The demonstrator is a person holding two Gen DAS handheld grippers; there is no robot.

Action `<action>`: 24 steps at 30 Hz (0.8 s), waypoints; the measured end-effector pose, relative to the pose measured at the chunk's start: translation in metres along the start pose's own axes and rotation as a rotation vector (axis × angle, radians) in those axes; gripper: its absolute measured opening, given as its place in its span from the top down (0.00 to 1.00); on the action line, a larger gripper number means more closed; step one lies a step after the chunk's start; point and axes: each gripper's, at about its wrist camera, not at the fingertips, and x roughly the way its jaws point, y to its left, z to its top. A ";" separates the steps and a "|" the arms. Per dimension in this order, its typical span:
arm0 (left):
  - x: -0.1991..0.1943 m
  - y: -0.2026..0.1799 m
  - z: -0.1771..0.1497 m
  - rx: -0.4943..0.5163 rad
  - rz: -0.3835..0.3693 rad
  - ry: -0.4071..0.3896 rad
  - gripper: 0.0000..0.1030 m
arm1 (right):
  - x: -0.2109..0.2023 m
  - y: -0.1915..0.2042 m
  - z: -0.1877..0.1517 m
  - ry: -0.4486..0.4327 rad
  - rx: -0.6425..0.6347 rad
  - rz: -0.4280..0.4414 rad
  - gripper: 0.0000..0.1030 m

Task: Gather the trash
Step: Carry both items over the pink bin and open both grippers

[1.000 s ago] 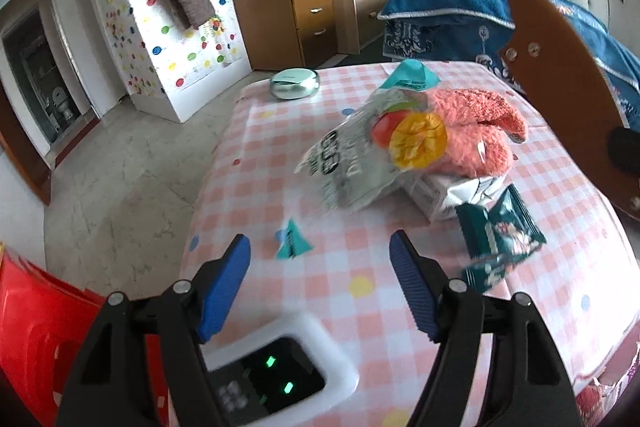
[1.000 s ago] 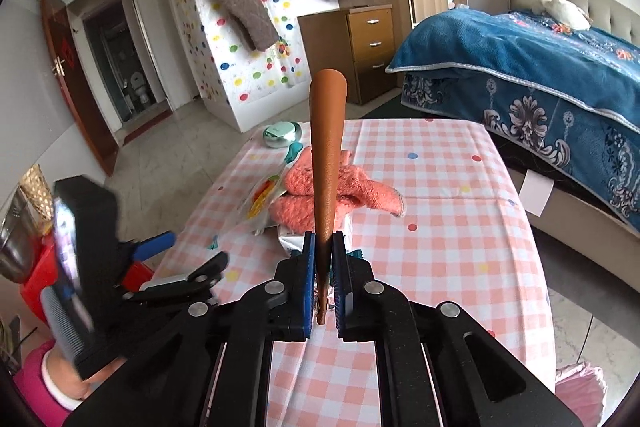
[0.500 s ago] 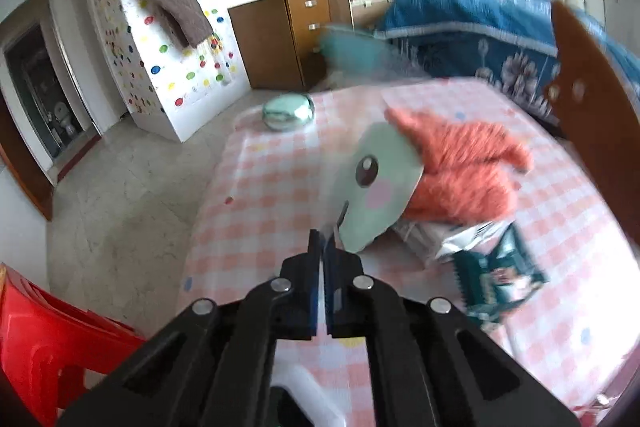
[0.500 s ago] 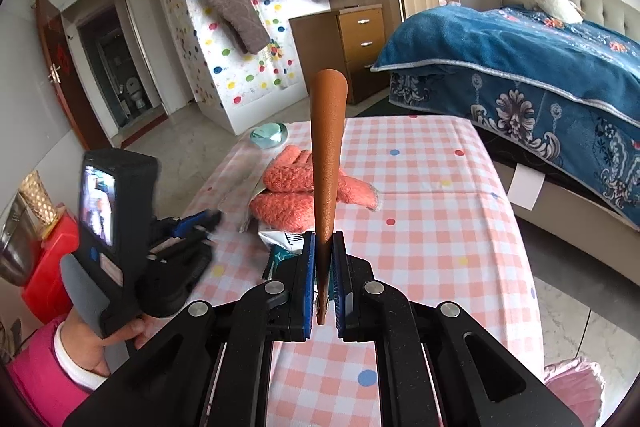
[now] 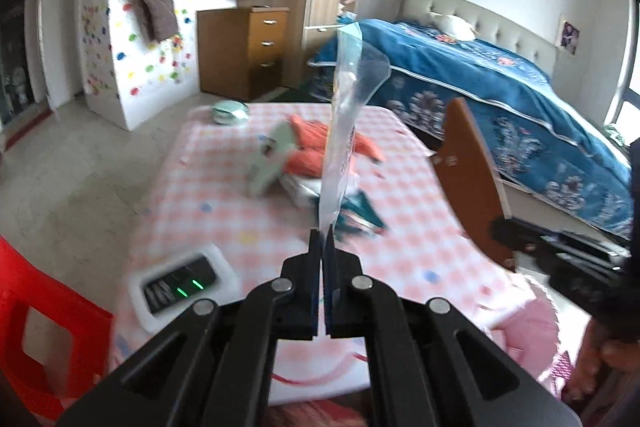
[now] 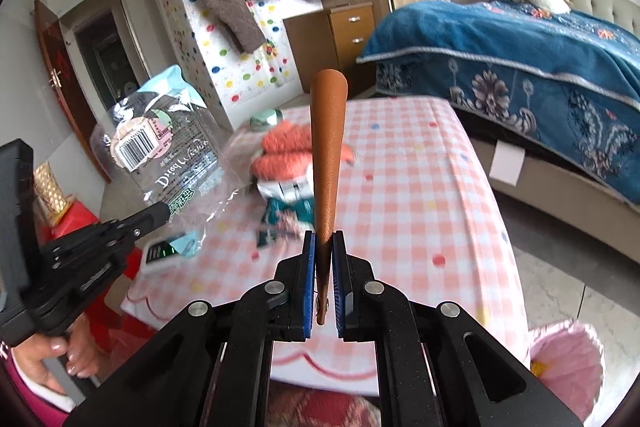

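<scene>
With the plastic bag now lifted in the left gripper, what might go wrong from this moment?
1. The left gripper pinches only the bottom edge of the clear plastic bag; this thin film may slip out and fall back on the table.
2. The right gripper holds a long brown wooden piece that sticks far forward; it may knock the orange gloves or the teal wrappers.
3. The left view is blurred, which suggests fast motion, so the bag may swing.

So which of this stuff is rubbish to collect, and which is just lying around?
Rubbish:
clear plastic printed bag, in the left tongs
dark green snack wrappers
white crumpled packet

Lying around:
orange fuzzy gloves
round mint-green tin
brown wooden board, in the right tongs
</scene>
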 end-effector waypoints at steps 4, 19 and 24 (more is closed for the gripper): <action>-0.005 -0.031 -0.014 0.039 -0.056 0.012 1.00 | -0.011 -0.011 -0.017 0.008 0.020 -0.024 0.92; 0.017 -0.179 -0.054 0.289 -0.286 0.120 1.00 | -0.092 -0.088 -0.082 -0.015 0.169 -0.252 0.92; 0.027 -0.231 -0.064 0.355 -0.363 0.162 1.00 | -0.120 -0.121 -0.106 -0.017 0.240 -0.343 0.92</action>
